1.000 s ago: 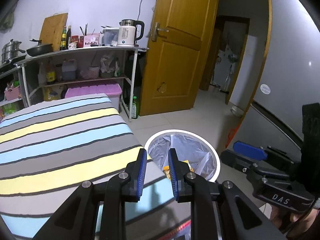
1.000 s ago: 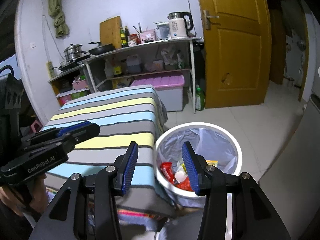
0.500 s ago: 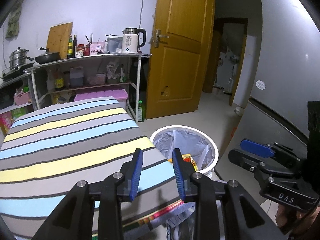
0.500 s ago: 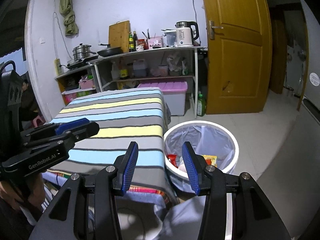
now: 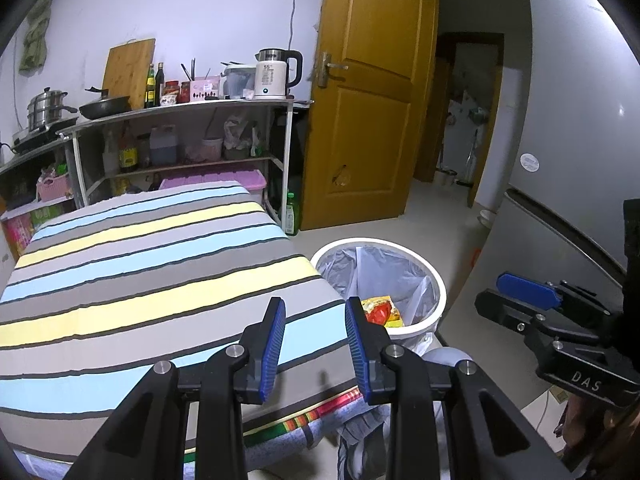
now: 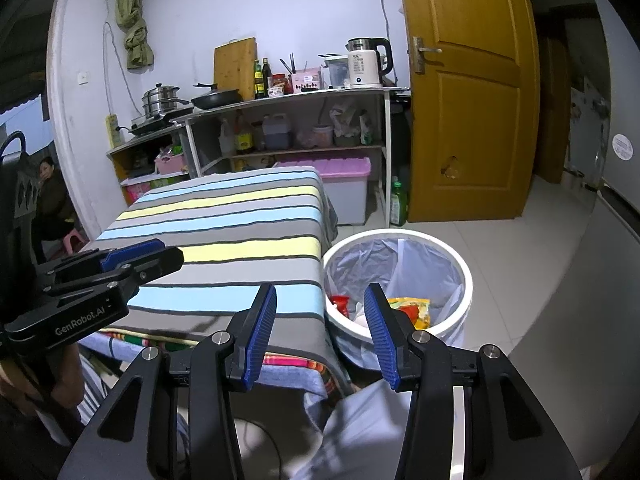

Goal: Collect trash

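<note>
Striped cloth (image 5: 140, 276) covers the bench at the left of both views, and no loose trash shows on it. Above its near edge the left tool (image 5: 315, 344) hangs with its blue pads apart and nothing between them. Just right of the bench corner stands the white trash bin (image 5: 436, 280), lined with a pale plastic bag; a yellow-and-red snack wrapper (image 5: 382, 310) and other red packaging lie inside it. The right tool (image 6: 320, 330) is likewise spread wide and empty, its right pad in line with the bin's rim and its left pad over the cloth's overhang. Further right are the tiled floor (image 6: 500, 240), a yellow wooden door (image 6: 468, 120) and a grey fridge front (image 5: 580, 140). Collection looks close to done, judging by the bare cloth and filled bin. To do this step well, sweep both cameras over the bench edges and the floor by the bin for missed scraps, keep the pads apart for a quick pinch, and keep both tools clear of the bag's rim so the liner does not snag or pull loose.
</note>
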